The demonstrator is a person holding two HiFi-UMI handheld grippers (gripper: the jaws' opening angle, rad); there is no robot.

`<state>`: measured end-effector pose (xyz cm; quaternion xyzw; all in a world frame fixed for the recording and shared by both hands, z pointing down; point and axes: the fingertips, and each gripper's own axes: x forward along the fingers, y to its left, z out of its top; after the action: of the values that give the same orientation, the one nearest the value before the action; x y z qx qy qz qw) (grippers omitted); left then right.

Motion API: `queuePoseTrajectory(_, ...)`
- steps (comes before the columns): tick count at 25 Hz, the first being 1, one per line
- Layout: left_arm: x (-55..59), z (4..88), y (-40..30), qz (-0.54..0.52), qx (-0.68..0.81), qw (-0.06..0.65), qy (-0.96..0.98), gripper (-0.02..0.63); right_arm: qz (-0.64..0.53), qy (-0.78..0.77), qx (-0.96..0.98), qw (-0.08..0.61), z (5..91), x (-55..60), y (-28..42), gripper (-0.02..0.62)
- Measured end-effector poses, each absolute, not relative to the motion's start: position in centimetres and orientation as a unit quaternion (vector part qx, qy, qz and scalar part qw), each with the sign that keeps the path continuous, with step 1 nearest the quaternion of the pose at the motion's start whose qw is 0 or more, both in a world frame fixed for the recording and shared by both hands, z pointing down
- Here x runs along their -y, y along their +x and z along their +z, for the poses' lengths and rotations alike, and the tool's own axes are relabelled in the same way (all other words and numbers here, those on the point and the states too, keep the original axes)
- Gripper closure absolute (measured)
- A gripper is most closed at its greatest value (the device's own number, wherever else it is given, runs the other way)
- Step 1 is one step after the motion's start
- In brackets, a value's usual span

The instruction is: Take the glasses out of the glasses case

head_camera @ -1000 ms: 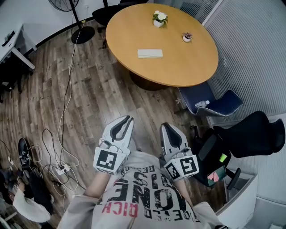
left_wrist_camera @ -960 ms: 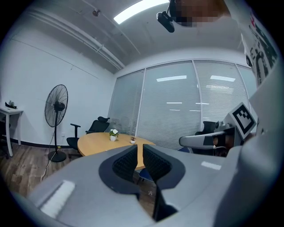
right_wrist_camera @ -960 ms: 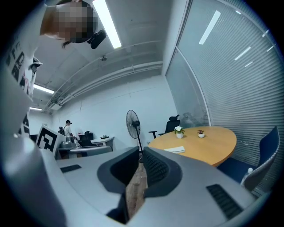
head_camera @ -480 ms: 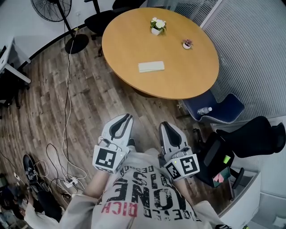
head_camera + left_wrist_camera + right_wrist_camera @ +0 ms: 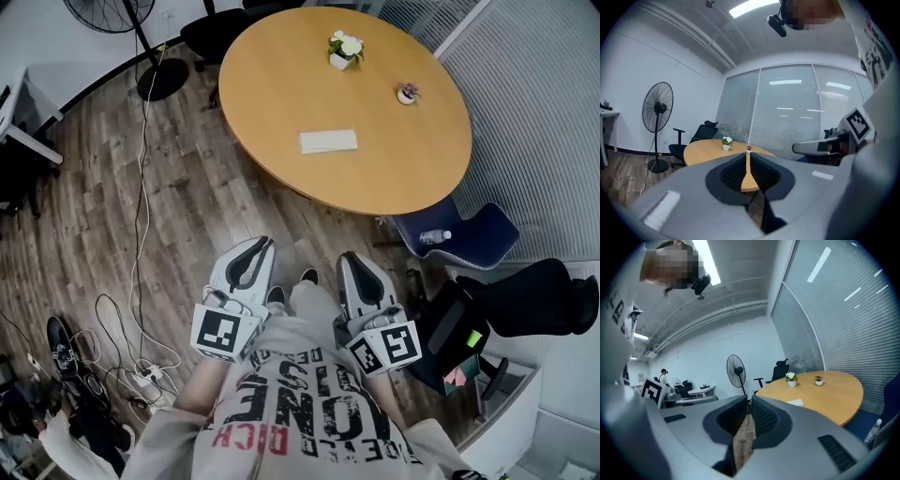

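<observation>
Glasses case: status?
Left gripper closing, empty; right gripper shut, empty. Case on table, untouched, both grippers short of table. Flower pot beyond it, not blocking.

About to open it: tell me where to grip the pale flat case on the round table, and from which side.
The case lies flat on the table, long side facing the near edge; so probably pinch across its narrow width near one end, coming from that edge.

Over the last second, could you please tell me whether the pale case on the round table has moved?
No. The pale case keeps its spot on the round table, nearer us than the white flower pot; only the camera shifted.
</observation>
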<state>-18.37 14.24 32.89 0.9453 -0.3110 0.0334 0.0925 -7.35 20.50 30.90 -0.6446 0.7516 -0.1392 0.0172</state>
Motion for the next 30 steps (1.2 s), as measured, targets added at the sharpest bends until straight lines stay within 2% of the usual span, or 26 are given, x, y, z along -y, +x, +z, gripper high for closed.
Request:
queuePoseTrajectory(12,-8.6,32.9,-15.4,0.032,0.335,0.096,0.937,0.569,-0.152,-0.626,-0.765,0.016,31.5,-13.9,-3.6,0.572)
queuePoseTrajectory(30,-1.1,32.4,-4.6,0.007,0.396,0.085,0.914,0.577,-0.149,-0.592,-0.792,0.0,31.8,-5.9,8.9,0.572)
